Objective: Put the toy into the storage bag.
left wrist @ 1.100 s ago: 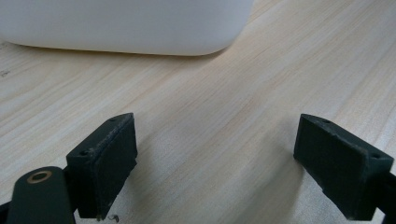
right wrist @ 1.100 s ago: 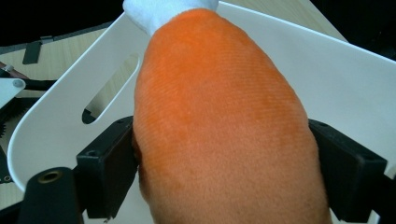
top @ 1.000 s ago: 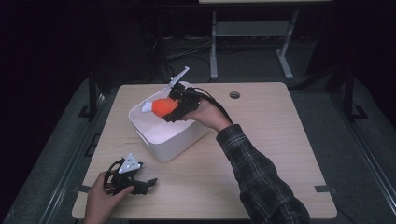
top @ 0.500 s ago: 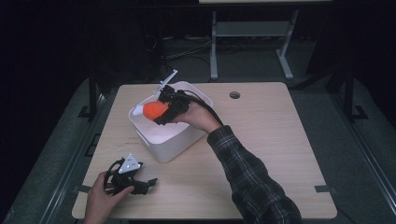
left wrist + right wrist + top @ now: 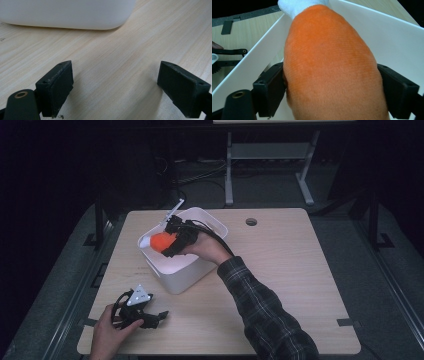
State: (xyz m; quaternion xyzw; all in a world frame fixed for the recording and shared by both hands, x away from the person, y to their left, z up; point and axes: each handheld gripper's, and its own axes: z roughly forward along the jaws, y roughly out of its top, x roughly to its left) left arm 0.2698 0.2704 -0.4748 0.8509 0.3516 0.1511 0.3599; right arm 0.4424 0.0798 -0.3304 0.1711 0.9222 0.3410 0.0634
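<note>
My right gripper [image 5: 167, 244] is shut on an orange plush toy [image 5: 161, 241] with a white tip and holds it just over the white bin [image 5: 172, 282], inside its rim. In the right gripper view the orange plush toy [image 5: 329, 67] bulges between both black pads [image 5: 269, 92], with the white bin's walls [image 5: 387, 32] on either side. My left gripper [image 5: 152, 318] rests on the table near the front left edge, held by a hand. Its jaws stand wide apart in the left gripper view, with bare wood between the fingers [image 5: 56, 87].
The white bin [image 5: 67, 12] sits on the light wooden table [image 5: 280, 270], left of centre. A round cable hole [image 5: 251, 221] is at the table's far side. Dark floor and a metal stand [image 5: 265, 165] lie beyond the table.
My right gripper has carried the orange toy leftward and a little lower, deeper over the bin. The left gripper has stayed where it was.
</note>
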